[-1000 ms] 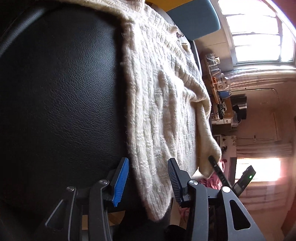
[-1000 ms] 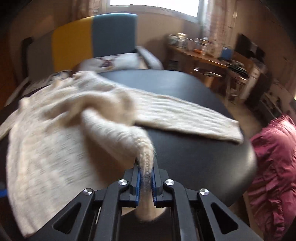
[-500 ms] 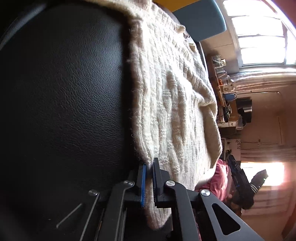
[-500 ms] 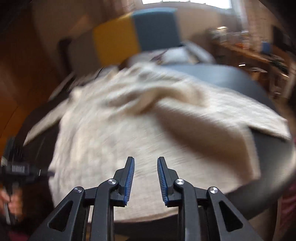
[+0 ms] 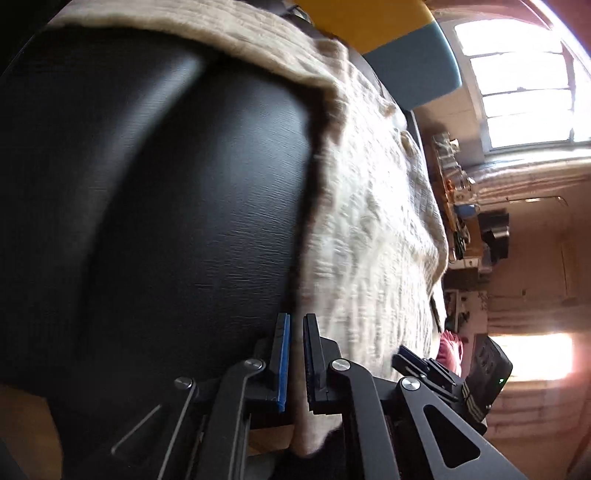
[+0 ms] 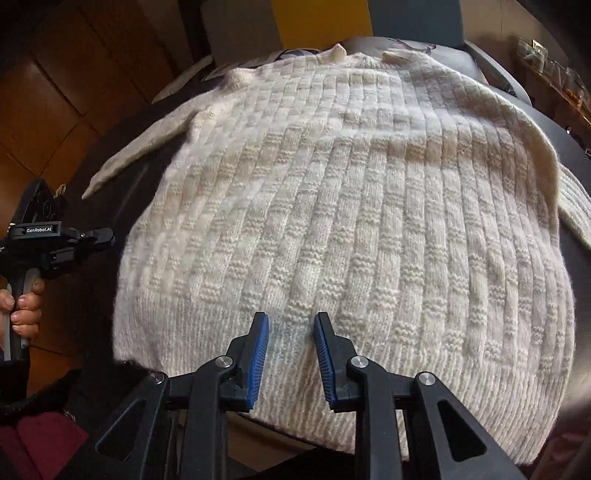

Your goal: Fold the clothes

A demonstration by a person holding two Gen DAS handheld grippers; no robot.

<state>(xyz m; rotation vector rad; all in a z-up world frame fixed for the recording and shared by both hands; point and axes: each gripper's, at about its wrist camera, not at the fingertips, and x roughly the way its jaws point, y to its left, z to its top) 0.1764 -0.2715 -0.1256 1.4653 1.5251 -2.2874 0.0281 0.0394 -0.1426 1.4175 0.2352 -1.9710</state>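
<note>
A cream knitted sweater (image 6: 351, 206) lies spread flat, its body covering most of a round black table (image 5: 166, 221) topped in a leather-like grain, with the ribbed hem at the table's near edge and the neckline toward a chair (image 6: 369, 22) with yellow and blue panels. The knit shows a basket-weave of raised blocks running in vertical ribs; one sleeve (image 6: 140, 147) stretches out flat to the left across the dark top, and the other reaches off to the right. The right gripper (image 6: 291, 363) hovers over the middle of the hem, its blue-padded jaws partly apart and holding nothing, the fabric lying beneath them. The left gripper (image 5: 297, 363), seen at the sweater's left hem corner, has its jaws nearly closed on the edge of the knit, a flap of which hangs down between and below the pads. A hand (image 6: 22, 306) grips its handle at the left of the right-wrist view.
</note>
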